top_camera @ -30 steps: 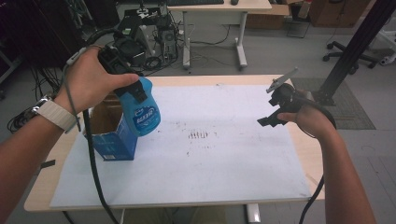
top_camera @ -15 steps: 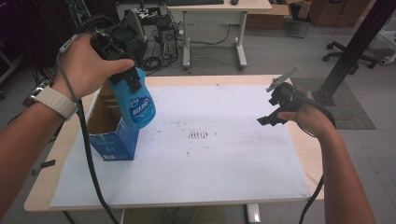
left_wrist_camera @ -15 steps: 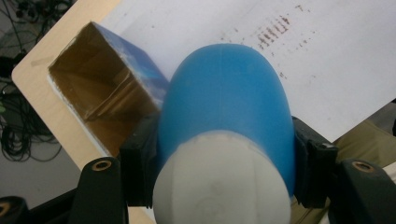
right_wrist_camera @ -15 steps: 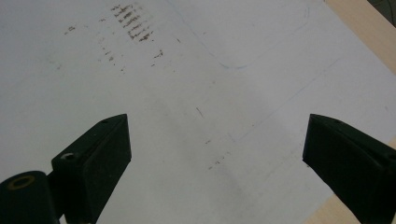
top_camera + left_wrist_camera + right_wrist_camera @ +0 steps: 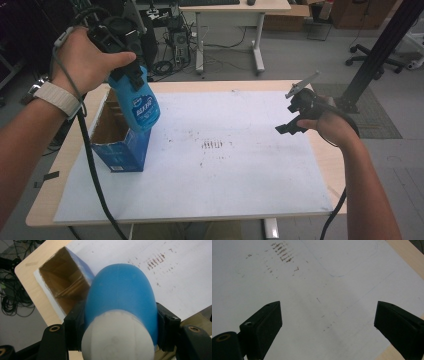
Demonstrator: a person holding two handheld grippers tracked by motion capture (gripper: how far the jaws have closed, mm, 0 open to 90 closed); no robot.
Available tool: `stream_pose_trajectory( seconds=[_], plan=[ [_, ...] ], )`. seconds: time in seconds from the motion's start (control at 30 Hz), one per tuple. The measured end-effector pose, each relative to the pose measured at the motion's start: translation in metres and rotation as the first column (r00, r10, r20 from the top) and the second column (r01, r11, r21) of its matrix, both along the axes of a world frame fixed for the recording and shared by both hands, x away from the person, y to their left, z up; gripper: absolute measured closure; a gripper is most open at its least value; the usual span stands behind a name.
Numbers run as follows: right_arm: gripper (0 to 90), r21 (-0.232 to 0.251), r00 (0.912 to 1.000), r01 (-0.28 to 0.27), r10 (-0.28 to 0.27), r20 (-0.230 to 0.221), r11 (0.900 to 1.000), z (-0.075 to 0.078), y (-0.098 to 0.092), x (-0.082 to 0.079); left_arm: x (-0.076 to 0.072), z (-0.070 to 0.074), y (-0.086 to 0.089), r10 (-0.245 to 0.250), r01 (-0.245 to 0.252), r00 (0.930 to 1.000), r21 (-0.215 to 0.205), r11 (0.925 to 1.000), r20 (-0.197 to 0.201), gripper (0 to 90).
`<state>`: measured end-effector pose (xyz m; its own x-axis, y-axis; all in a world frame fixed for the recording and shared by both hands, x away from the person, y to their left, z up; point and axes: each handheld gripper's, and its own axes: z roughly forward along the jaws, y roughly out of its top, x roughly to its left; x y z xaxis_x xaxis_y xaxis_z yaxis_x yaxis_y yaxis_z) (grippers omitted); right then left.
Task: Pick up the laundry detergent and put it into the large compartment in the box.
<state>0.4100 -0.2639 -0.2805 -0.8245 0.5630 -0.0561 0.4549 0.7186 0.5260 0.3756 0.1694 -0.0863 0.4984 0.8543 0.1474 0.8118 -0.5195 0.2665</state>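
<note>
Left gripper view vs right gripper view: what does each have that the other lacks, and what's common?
Left gripper view alone: the blue bottle clamped between the left tongs, white end toward the camera, and beyond it the open cardboard box at the table corner, with floor cables past the edge.

Right gripper view alone: the right tongs wide apart with nothing between them, and a faint pencilled outline on the paper.

Both: the white paper sheet, its patch of brown marks, and a strip of wooden table edge.
</note>
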Motion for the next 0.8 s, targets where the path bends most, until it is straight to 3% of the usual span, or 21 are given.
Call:
stream_pose_trajectory(
  seconds=[0.43,0.8],
  plan=[
    [7.8,-0.001,1.0000,-0.002,0.002,-0.002,1.000,-0.001,0.000,0.003,0.010,0.014,0.022,0.117,-0.117,0.9931,0.004,0.9931,0.008,37.8],
    [7.8,0.000,1.0000,-0.007,0.007,-0.004,1.000,-0.003,0.001,0.005,0.016,0.020,0.041,0.210,-0.210,0.9777,-0.001,0.9777,0.003,37.8]
  ],
)
